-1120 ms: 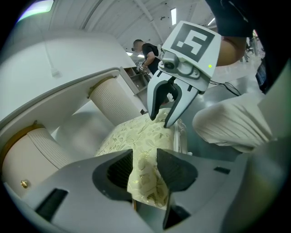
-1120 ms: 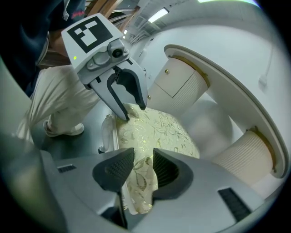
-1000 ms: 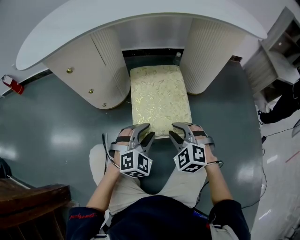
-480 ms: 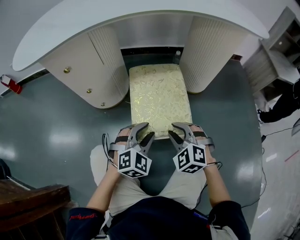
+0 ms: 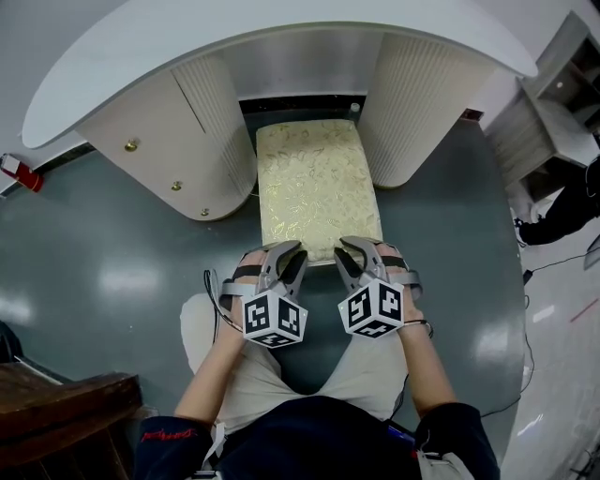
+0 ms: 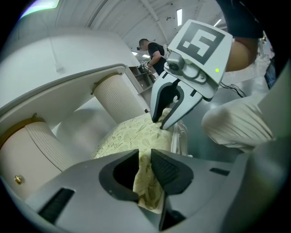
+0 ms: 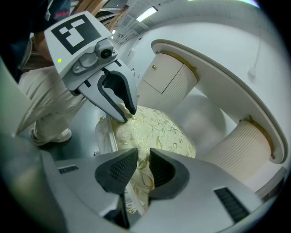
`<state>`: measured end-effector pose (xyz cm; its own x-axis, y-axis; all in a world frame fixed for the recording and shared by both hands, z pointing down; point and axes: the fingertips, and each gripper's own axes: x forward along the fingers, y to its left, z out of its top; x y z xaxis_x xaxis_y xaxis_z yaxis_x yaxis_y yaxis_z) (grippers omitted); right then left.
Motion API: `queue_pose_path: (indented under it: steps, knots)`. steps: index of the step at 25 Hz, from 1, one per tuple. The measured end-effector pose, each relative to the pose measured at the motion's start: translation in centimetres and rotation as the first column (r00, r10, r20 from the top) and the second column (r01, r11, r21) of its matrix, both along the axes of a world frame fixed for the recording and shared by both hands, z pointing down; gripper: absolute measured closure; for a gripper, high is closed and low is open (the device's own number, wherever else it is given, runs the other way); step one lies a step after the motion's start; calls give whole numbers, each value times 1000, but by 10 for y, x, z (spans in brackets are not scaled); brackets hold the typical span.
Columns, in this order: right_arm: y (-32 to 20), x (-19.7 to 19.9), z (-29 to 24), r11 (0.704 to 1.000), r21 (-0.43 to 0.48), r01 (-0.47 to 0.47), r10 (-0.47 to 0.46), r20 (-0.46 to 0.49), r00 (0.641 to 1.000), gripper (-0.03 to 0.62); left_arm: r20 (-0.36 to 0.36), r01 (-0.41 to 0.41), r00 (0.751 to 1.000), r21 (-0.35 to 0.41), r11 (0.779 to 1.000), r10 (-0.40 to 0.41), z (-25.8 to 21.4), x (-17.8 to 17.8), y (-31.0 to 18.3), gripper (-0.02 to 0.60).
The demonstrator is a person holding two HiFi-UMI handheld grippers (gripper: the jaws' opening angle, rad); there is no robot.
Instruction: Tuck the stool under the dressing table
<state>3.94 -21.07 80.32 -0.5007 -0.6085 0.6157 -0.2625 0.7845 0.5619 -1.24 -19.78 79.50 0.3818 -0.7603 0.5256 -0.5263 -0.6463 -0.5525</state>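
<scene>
The left tool (image 6: 144, 164) has just been closing and now pinches a fold of cream, gold-leaf fabric at the near edge of the rectangular cushioned stool (image 5: 317, 183). The right tool (image 7: 143, 169), also just closing, pinches the same edge beside it. In the head view both sit at the stool's lower edge, mid-frame. The stool's far half lies between the ribbed cream pedestals (image 5: 422, 103) of the white curved-top bench (image 5: 281, 28), with a narrow gap each side. Grey-green floor (image 5: 103, 262) lies open left and right.
</scene>
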Motion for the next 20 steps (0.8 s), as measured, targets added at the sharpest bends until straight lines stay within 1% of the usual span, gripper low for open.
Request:
queue_pose_path:
  steps: [6,9,11,14,20]
  knots:
    - [-17,-4,-1,999,9,-32,32,0,999,499,-4,25,1000,20,999,-25,0,-3,-17,500]
    - [-27,-8,0,999,15,-48,48,-1,999,505,22,38,999,43,998,-39,0,-5,-25,511]
    - [-32,-9,0,998,9,-55,55,3,998,505,31,39,999,44,998,-40,1,-6,-30,515]
    - [-38,-10,1,998,13,-60,60,13,998,508,15,40,999,42,998,-40,1,-8,-36,515]
    - [-48,-14,0,998,16,-64,64,-2,998,513,11,43,999,45,998,-44,0,-11,-47,515]
